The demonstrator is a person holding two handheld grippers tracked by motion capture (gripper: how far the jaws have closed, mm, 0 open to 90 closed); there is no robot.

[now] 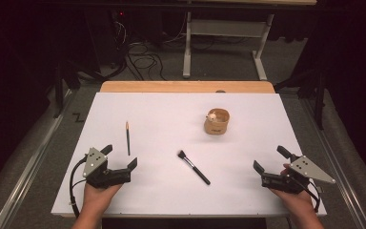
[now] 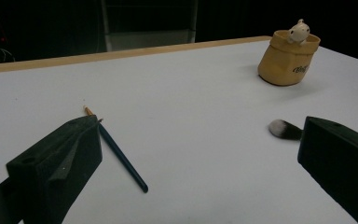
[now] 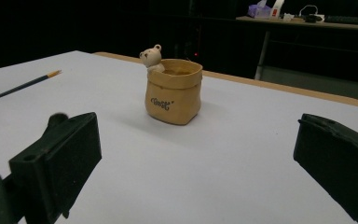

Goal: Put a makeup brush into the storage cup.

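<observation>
While both tongs are held low at the near edge of the bench (image 1: 124,102), nothing is gripped.

Item 1, left tongs (image 1: 120,162): jaws spread wide, empty, aimed forward and inward; held from below by the left hand (image 1: 97,193), palm under the body.

Item 2, right tongs (image 1: 270,164): jaws likewise spread, empty, pointed toward the bench centre; supported by the right hand (image 1: 293,195).

Item 3, pencil (image 1: 127,138): laid flat, just ahead of the left tongs, tip pointing away.

Item 4, makeup brush (image 1: 193,167): laid flat and slanted between the two tongs, bristles at the far-left end.

Item 5, tan pot with bear figure (image 1: 217,121): upright, farther back, right of centre.

Handling note: the pencil is judged the nearest pick; a low approach is advised, jaws set across the shaft near its middle, closed gently so it is not rolled aside.
</observation>
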